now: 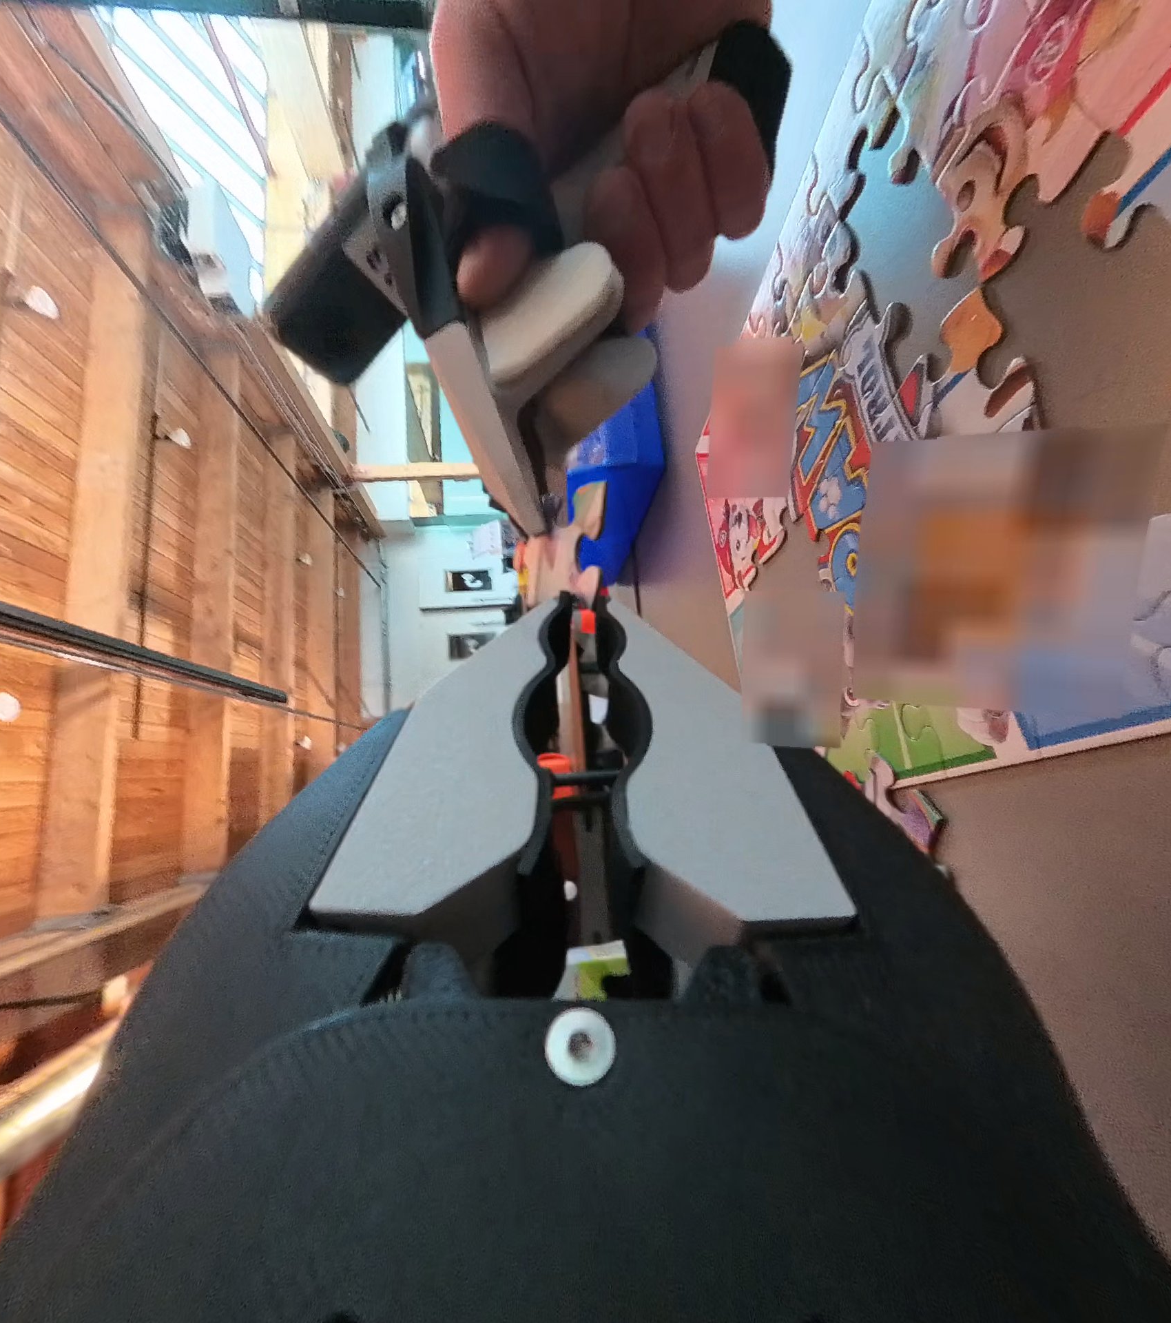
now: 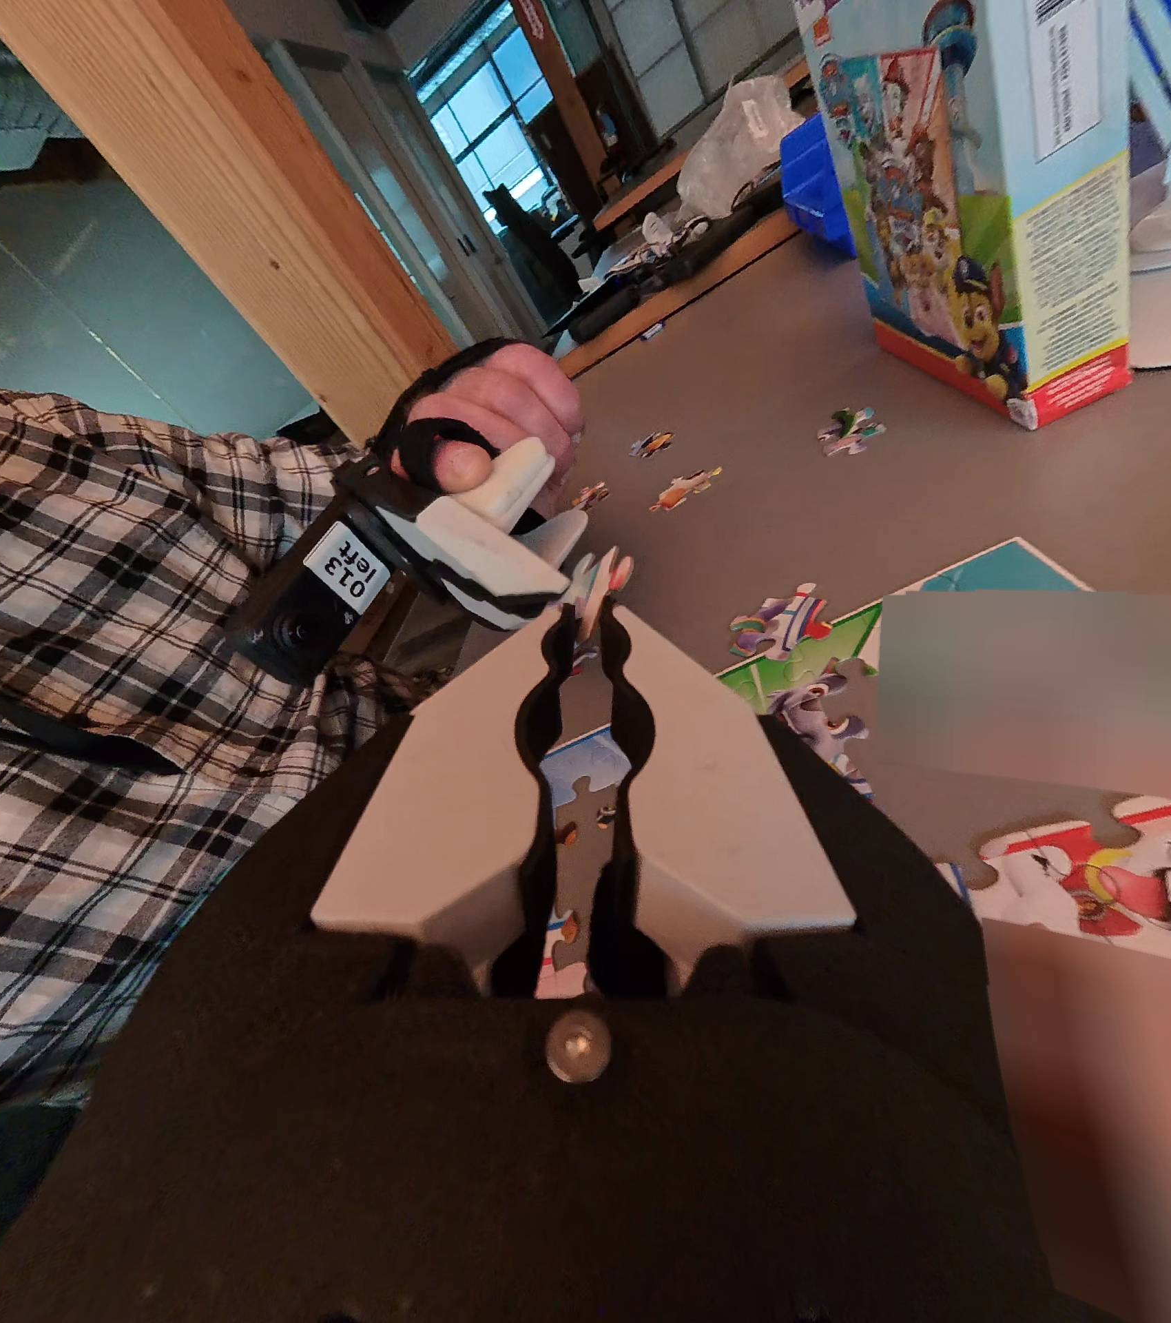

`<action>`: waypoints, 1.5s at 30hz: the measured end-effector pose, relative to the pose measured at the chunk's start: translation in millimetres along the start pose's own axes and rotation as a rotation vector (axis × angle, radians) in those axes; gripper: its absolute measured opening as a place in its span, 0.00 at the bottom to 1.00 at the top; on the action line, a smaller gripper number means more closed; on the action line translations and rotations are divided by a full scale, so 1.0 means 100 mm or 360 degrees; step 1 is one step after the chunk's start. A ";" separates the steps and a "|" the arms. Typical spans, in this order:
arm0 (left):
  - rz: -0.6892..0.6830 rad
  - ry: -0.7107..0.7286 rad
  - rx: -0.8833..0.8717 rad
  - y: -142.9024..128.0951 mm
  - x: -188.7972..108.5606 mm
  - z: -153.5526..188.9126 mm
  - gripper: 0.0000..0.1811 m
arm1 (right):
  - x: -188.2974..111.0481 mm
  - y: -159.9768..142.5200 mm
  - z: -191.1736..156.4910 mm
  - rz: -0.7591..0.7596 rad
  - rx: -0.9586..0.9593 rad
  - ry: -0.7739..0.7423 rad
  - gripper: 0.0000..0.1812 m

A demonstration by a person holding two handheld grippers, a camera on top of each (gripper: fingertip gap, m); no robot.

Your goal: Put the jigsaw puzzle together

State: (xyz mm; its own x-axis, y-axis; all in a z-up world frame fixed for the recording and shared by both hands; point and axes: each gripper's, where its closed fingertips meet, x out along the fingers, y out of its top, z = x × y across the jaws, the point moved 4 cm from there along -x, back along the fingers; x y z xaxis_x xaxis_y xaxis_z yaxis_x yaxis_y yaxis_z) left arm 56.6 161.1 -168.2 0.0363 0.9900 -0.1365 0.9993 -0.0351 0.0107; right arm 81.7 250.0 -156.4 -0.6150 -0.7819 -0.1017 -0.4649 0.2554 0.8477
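you have one puzzle piece (image 2: 597,590) up in the air above the grey table (image 2: 854,515), and both tools are on it: your right gripper (image 2: 586,623) has its tips pinched on the lower edge, and your left gripper (image 2: 554,583) meets the same piece from the side. in the left wrist view the left gripper (image 1: 579,608) looks clenched on the piece (image 1: 565,555), though the tips are blurred there, so i cannot tell for sure how firm that grip is.

the risk is the handover. if either side lets go before the other grip is firm, the piece will likely drop onto the assembled puzzle (image 2: 1083,888) and could knock joined pieces apart. pulling against each other could bend the thin card or twist it out of line for fitting.

by count: two grippers, one held piece, one partly assembled puzzle with gaps still open in it, five loose pieces on the table — four beyond the grippers (image 2: 851,429) and one (image 2: 779,623) by the puzzle's green edge — one puzzle box (image 2: 976,215) standing upright, one blue bin (image 2: 815,186) behind it.
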 end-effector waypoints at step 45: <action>0.0598 -0.0975 -0.2552 -0.48 0.44 -0.14 0.00 | -0.15 0.11 0.13 0.0121 -0.0058 -0.0232 0.00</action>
State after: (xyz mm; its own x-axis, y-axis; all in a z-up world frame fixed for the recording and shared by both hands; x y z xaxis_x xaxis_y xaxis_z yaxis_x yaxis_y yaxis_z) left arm 10.3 208.4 -161.1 0.6163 0.7580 -0.2134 -0.0410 0.3016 0.9526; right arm 77.6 272.4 -151.9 -0.7344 -0.6699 -0.1089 -0.3919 0.2875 0.8739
